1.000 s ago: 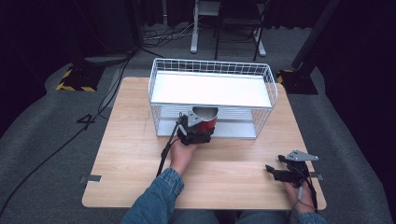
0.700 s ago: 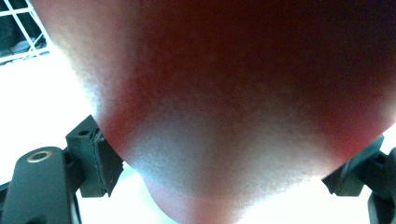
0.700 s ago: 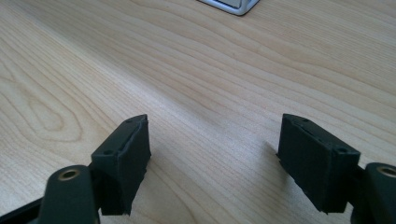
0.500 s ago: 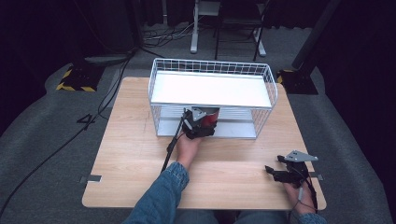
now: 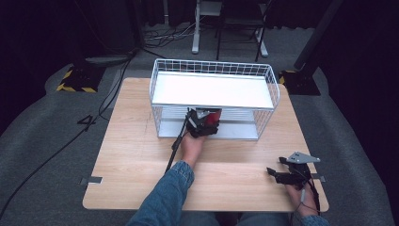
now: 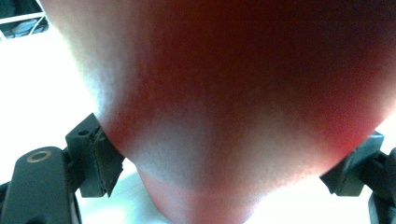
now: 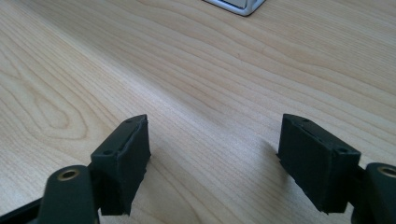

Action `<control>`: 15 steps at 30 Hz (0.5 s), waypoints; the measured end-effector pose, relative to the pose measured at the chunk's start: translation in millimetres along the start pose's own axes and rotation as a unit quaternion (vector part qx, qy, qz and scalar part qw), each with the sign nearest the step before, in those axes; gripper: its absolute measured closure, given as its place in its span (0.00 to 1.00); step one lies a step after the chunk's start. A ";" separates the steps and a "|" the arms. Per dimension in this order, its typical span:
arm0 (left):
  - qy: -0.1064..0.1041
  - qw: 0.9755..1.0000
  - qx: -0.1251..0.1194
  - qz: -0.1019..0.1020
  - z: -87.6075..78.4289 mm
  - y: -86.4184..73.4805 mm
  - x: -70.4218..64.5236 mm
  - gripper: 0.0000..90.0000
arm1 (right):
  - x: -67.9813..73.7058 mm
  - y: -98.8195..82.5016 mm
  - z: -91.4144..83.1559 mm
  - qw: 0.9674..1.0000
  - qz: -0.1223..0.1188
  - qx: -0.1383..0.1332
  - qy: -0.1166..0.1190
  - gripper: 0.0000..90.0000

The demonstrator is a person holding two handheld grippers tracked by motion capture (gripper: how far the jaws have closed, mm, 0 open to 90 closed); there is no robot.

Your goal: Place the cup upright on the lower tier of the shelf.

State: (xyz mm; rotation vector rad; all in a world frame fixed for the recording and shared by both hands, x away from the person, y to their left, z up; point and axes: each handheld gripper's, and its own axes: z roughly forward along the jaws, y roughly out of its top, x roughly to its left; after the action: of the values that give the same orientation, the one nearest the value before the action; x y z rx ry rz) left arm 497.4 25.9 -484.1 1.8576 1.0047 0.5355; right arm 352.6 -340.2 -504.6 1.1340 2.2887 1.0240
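My left gripper (image 5: 205, 121) is shut on a rounded red object (image 5: 213, 115) and holds it at the front opening of the lower level of a white wire rack (image 5: 214, 107). Seen from the left gripper view, the red object (image 6: 233, 93) bulges close up between the two black jaws of the left gripper (image 6: 227, 161), which press on its sides. Over at the table's front right, my right gripper (image 5: 276, 168) rests low above the wood. In its own view the right gripper (image 7: 215, 163) stands open, with bare wood between its jaws.
The rack has a white shelf (image 5: 211, 89) on top and a grey lower floor (image 5: 235, 132). The wooden table (image 5: 136, 155) has free room left of and in front of the rack. A cable (image 5: 173, 150) trails from the left gripper. Dark floor surrounds the table.
My left gripper has carried the red object a little forward and to the right, up to the rack's lower opening. The right gripper has stayed put.
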 end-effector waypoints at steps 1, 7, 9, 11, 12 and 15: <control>0.000 1.000 0.000 0.000 0.0 0.0 0.0 0.18 | 0.0 0.0 0.0 1.000 0.000 0.000 0.000 0.28; -0.004 1.000 -0.003 -0.002 0.9 -0.5 0.4 0.18 | 0.3 0.0 -0.1 1.000 -0.001 0.000 0.000 0.28; -0.006 1.000 -0.005 -0.003 1.2 -0.8 1.3 0.18 | 0.2 0.0 -0.1 1.000 -0.001 0.000 0.001 0.28; 0.000 1.000 -0.005 0.003 1.3 -0.4 1.7 0.16 | -0.1 0.0 0.2 1.000 0.001 0.000 0.002 0.27; -0.001 1.000 -0.006 0.002 1.5 0.1 1.4 0.16 | -0.3 0.1 0.2 1.000 0.001 0.001 0.002 0.27; 0.001 1.000 -0.007 0.006 1.0 1.1 0.8 0.15 | -0.6 0.1 0.3 1.000 0.001 0.002 0.003 0.27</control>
State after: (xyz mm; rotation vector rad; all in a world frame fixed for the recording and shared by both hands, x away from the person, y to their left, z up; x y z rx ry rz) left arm 499.0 25.7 -483.6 1.8531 0.9891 0.5497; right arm 353.2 -340.4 -504.6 1.1374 2.2948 1.0264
